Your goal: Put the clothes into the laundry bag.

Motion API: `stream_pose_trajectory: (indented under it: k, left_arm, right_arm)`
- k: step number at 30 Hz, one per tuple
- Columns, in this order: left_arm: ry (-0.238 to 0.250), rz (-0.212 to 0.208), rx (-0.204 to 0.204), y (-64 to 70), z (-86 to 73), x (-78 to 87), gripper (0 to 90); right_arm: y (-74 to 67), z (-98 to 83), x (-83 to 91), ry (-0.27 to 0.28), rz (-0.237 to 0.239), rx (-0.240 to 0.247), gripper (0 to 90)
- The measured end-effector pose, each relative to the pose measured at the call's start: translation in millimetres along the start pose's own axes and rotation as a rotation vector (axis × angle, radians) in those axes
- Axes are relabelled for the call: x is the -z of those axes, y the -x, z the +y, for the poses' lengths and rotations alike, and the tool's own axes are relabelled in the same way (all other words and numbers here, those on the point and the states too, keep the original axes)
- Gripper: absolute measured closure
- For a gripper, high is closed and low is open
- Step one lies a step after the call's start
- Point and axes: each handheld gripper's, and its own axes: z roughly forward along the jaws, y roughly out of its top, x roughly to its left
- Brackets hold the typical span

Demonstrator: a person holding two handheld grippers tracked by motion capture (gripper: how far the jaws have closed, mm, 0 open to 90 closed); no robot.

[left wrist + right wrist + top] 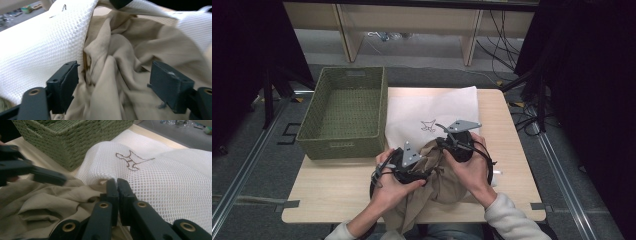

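Nearest the camera, a beige garment [439, 187] hangs off the counter's [327, 192] front edge, its lower part cut off by the frame. The counter lies bare at front left and along the right edge. A green basket [344, 112] fills the back left corner, touching the white mesh bag [432, 107], which spreads to the back edge. The crumpled garment sits at the bag's mouth, partly under the hands. The left tongs [112, 85] stand released, cloth loose between them. The right tongs [117, 188] are clenched on the bag's rim.
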Motion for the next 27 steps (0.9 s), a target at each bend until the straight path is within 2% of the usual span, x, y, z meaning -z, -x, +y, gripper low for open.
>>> stream_pose_trajectory:
  k: [2,3,4,5,8,9,10,12,13,15,16,17,18,19,20,21,22,23,24,26,27]
  left_arm:
    - [-0.003,-0.007,-0.009,-1.7,-0.6,5.6,19.5]
    - [-0.003,-0.021,0.018,-2.6,-3.1,14.4,18.9]
    - [-0.003,-0.021,0.018,-2.6,-3.1,14.4,18.2]
    - [-0.009,-0.026,-0.008,-6.3,-5.0,20.9,17.6]
    - [-0.023,-0.024,-0.003,-7.2,-8.9,22.7,16.2]
    - [-0.052,-0.004,-0.017,-9.2,-14.7,18.0,16.4]
    - [-0.090,-0.040,-0.014,-8.9,-18.8,13.3,17.0]
    - [-0.165,-0.073,-0.016,-7.9,-28.0,1.6,18.7]
    - [-0.165,-0.073,-0.016,-7.9,-28.0,1.6,20.5]
    - [-0.218,-0.064,-0.029,-3.4,-38.9,-15.7,27.0]
    - [-0.228,-0.057,-0.034,-0.9,-41.2,-19.7,31.8]
    - [-0.236,-0.052,-0.043,1.3,-42.5,-22.7,37.0]
    - [-0.244,-0.049,-0.047,3.1,-43.0,-24.4,42.3]
    - [-0.247,-0.051,-0.039,4.9,-43.2,-26.0,48.1]
    - [-0.257,-0.039,-0.058,5.6,-42.4,-26.5,54.5]
    - [-0.265,-0.032,-0.061,6.1,-41.7,-27.4,60.8]
    - [-0.267,-0.033,-0.058,6.8,-40.9,-28.2,66.2]
    - [-0.267,-0.033,-0.058,6.8,-40.9,-28.2,70.3]
    - [-0.269,-0.031,-0.058,6.9,-37.8,-27.9,74.1]
    - [-0.240,-0.046,-0.023,7.7,-33.1,-25.8,79.1]
    - [-0.230,-0.049,-0.007,7.7,-31.2,-24.3,80.2]
  right_arm:
    - [-0.2,0.3,0.2,-0.003,0.001,-0.007,89.4]
    - [0.7,0.5,-0.4,-0.001,0.008,-0.004,89.3]
    - [1.6,0.5,-0.6,0.000,0.007,0.008,89.4]
    - [1.7,0.7,-0.2,0.002,-0.001,0.007,89.3]
    - [1.7,0.9,0.1,0.001,-0.001,0.009,89.3]
    - [2.3,1.1,-0.6,0.002,0.010,0.022,89.3]
    - [1.9,1.1,-0.3,-0.002,0.007,0.016,89.4]
    - [2.0,1.1,-0.2,-0.001,0.007,0.019,89.3]
    - [1.2,0.9,0.0,-0.004,0.008,0.006,89.3]
    - [1.2,0.7,0.1,-0.007,0.008,0.001,89.3]
    - [0.9,0.6,0.0,-0.007,0.009,-0.008,89.3]
    - [1.3,0.5,-0.4,-0.007,0.008,-0.001,89.3]
    - [0.1,-0.1,-0.7,-0.009,0.012,-0.019,89.3]
    - [2.2,0.1,-1.2,-0.009,0.012,0.024,89.3]
    - [2.1,0.0,-1.8,-0.008,0.009,0.026,89.3]
    - [-0.2,-0.5,-1.9,-0.008,0.004,0.003,89.3]
    - [1.8,0.0,-2.3,-0.004,0.007,0.037,89.3]
    - [1.3,0.1,-2.0,-0.009,0.013,0.038,89.3]
    - [1.0,0.2,-1.8,-0.009,0.013,0.035,89.3]
    - [0.0,0.6,-1.6,-0.010,0.008,0.027,89.3]
    - [-1.9,0.5,-1.1,-0.016,0.005,0.003,89.3]
